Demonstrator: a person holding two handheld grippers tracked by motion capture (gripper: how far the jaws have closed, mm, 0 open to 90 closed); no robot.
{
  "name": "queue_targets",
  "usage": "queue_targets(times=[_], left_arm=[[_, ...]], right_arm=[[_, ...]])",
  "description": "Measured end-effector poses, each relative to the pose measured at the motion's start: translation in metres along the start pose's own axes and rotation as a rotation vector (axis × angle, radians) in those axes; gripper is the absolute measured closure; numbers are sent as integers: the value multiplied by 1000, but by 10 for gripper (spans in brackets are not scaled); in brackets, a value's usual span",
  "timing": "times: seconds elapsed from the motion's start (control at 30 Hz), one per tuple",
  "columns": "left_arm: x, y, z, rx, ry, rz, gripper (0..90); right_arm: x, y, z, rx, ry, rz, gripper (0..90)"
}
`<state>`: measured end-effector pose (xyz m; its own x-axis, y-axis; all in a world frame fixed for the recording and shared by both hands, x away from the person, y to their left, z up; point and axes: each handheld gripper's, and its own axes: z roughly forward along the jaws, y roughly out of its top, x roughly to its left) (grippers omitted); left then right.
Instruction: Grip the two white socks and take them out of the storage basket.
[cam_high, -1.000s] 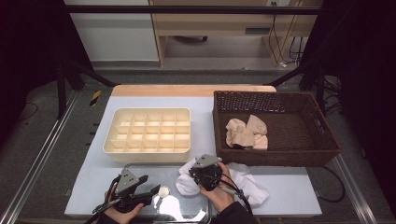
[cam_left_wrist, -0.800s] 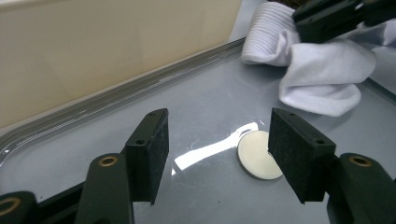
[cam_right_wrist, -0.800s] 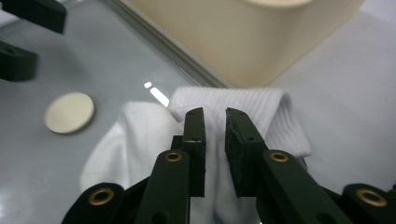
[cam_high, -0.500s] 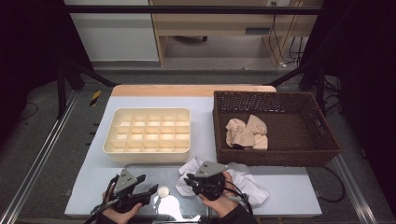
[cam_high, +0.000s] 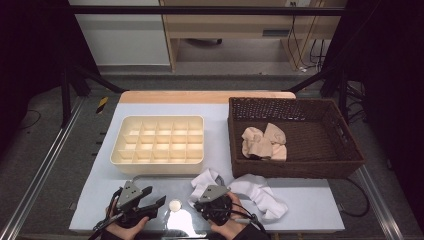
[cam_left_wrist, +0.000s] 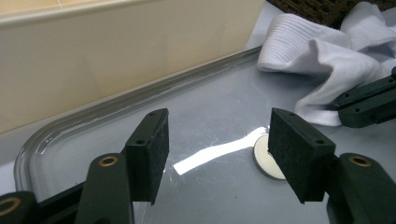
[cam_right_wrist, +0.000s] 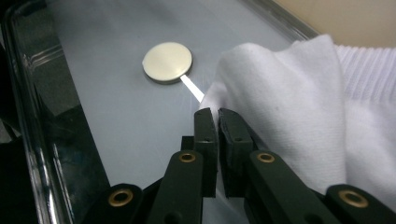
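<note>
In the high view, the right gripper sits at the near edge of the table with its jaws closed on the near end of a white sock, which lies spread between the gripper and the brown wicker basket; the jaws have just been closing, with the sock's fabric between them. The left gripper rests beside it with its jaws apart and nothing held. A small round disc lies between the two grippers. Behind them stand a cream divided tray, its compartments empty, and the basket, which holds beige socks. The surface is a pale blue-grey mat on a wooden top; beyond it are a grey floor, metal frame rails, a wooden cabinet and loose cables. In the left gripper view, the open pads frame a glossy, reflective transparent sheet with a raised rim; the disc lies just beside the right-hand pad, and the sock lies further off, next to the tray wall. In the right gripper view, the jaws pinch a fold at the sock's edge, only a thin margin of cloth. Recommended procedure: confirm that the bite reaches past the hem before lifting, since so shallow a pinch may slip; raise slowly so the sock drags clear of the disc; bring the left gripper to the free end to control the hanging length.
</note>
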<state>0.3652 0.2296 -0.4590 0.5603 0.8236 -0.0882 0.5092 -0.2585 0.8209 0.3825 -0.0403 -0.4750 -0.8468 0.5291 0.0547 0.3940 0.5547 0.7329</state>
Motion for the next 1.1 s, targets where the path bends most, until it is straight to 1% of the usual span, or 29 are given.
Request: queue_targets(times=[0.07, 0.17, 0.23, 0.27, 0.3, 0.37, 0.4, 0.47, 0.53, 0.57, 0.63, 0.67, 0.7, 0.77, 0.83, 0.87, 0.9, 0.97, 1.1], left_arm=[[1, 0, -1, -5, 1, -4, 384], [2, 1, -1, -11, 2, -11, 385], [2, 1, -2, -16, 4, -14, 386], [2, 1, -3, -19, 3, -18, 387], [2, 1, -3, -20, 2, -18, 390], [1, 1, -4, -22, 0, -20, 393], [1, 1, -4, -22, -3, -22, 395], [0, 1, -4, -24, -10, -25, 396], [-1, 1, -3, -22, -15, -27, 396], [-1, 1, -3, -21, -17, -30, 396], [-3, 1, -4, -26, -23, -31, 396], [-4, 1, -5, -31, -25, -32, 396], [-5, 1, -5, -32, -27, -34, 396], [-8, 2, -5, -28, -37, -34, 396], [-13, 1, -2, -5, -39, -20, 393], [-16, 1, -1, 2, -46, -16, 392], [-19, 1, 0, 9, -55, -14, 393], [-25, 0, 2, 20, -65, -1, 392], [-34, -1, 5, 37, -81, 7, 392]], right_arm=[[2, 5, -3, -23, 22, 13, 875], [11, 14, -2, -77, 102, 34, 873], [19, 19, 4, -86, 136, 35, 866], [22, 20, 8, -83, 145, 29, 859], [24, 20, 12, -68, 154, 26, 843], [27, 19, 19, -55, 162, 14, 795], [27, 19, 19, -56, 163, 16, 782], [24, 20, 13, -83, 164, 27, 756], [17, 22, 3, -125, 156, 49, 743], [11, 24, -4, -152, 142, 67, 743], [3, 25, -12, -177, 119, 85, 749], [-6, 24, -20, -188, 74, 87, 754], [-11, 24, -24, -191, 48, 86, 756], [-24, 21, -31, -188, -23, 102, 755], [-36, 16, -32, -167, -77, 125, 745], [-41, 13, -32, -156, -91, 138, 740], [-44, 11, -30, -142, -96, 149, 729], [-47, 7, -25, -115, -93, 161, 716], [-45, 5, -17, -70, -92, 135, 710]])
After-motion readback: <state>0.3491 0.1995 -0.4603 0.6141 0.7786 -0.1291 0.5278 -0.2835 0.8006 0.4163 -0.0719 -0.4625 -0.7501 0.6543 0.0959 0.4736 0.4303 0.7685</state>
